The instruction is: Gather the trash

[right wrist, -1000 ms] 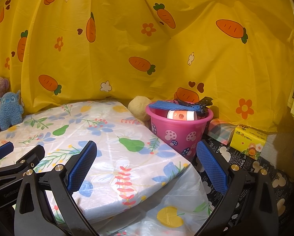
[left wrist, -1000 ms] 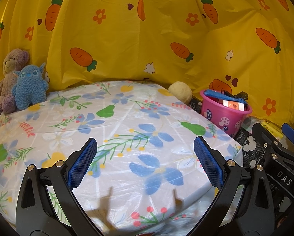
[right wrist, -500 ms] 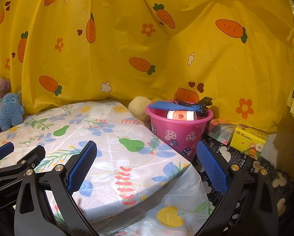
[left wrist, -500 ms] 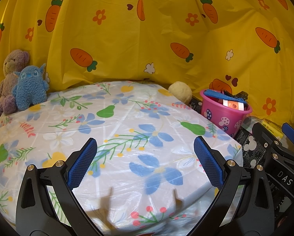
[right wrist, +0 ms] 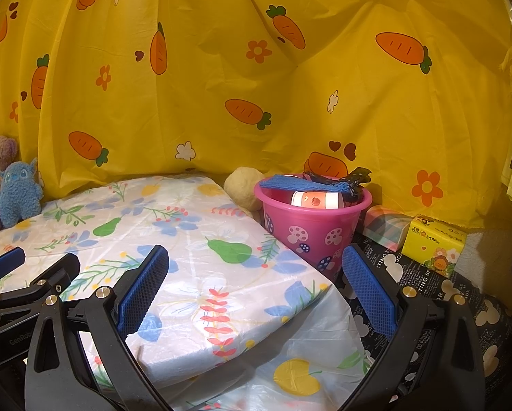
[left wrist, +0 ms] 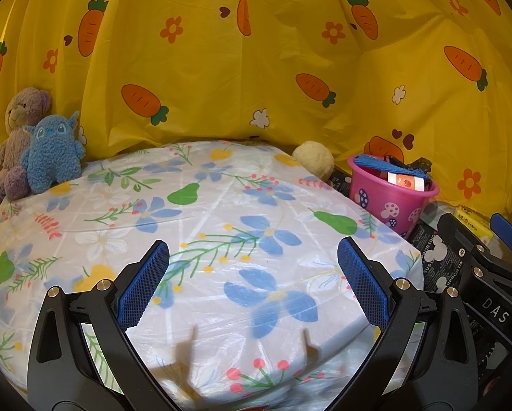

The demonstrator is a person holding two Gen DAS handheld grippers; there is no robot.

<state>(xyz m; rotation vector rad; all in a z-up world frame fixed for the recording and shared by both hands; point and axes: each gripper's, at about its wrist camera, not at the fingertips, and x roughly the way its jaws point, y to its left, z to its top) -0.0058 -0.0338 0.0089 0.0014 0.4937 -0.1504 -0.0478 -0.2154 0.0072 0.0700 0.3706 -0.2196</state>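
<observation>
Both the left tool [left wrist: 252, 281] and the right tool [right wrist: 254, 284] hover spread and empty over the floral surface [left wrist: 221, 212]; the pink bucket [right wrist: 310, 229], holding trash, stands just beside its right edge.

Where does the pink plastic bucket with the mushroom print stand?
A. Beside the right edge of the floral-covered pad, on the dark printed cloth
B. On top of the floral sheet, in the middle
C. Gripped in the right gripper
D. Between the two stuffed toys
A: the pink plastic bucket with the mushroom print stands off the floral-covered pad, at its right edge, with trash showing above its rim; the right gripper is open and empty.
</observation>
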